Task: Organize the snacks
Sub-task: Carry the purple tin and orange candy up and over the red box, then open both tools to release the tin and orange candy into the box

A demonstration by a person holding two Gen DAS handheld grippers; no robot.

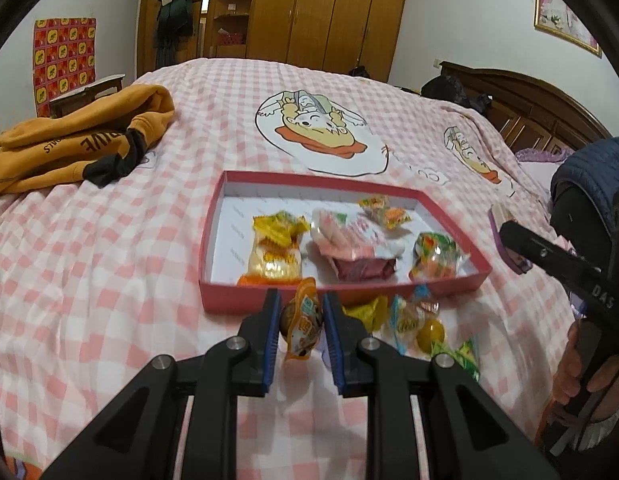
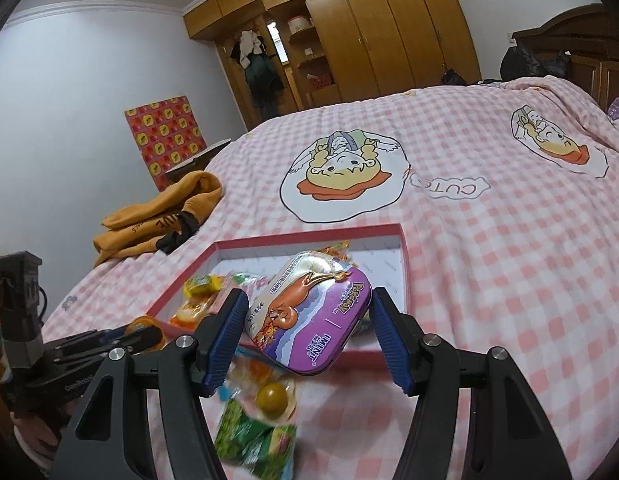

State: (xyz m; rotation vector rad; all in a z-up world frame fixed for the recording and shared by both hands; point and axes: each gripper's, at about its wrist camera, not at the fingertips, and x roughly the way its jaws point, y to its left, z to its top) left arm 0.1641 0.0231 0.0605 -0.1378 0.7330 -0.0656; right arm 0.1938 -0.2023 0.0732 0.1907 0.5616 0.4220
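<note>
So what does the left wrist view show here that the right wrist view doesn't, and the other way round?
Only the left wrist view shows the left gripper closed on an orange snack packet, plus the framed picture on the wall. Only the right wrist view shows the face of the purple tin clamped in the right gripper, and the "CUTE" print on the cover. Both show the red tray holding snacks, loose snacks in front of it, the orange sweater and the wardrobe.

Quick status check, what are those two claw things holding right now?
Left gripper shut on orange snack packet. Right gripper shut on purple tin. Red tray just ahead; loose snacks below.
</note>
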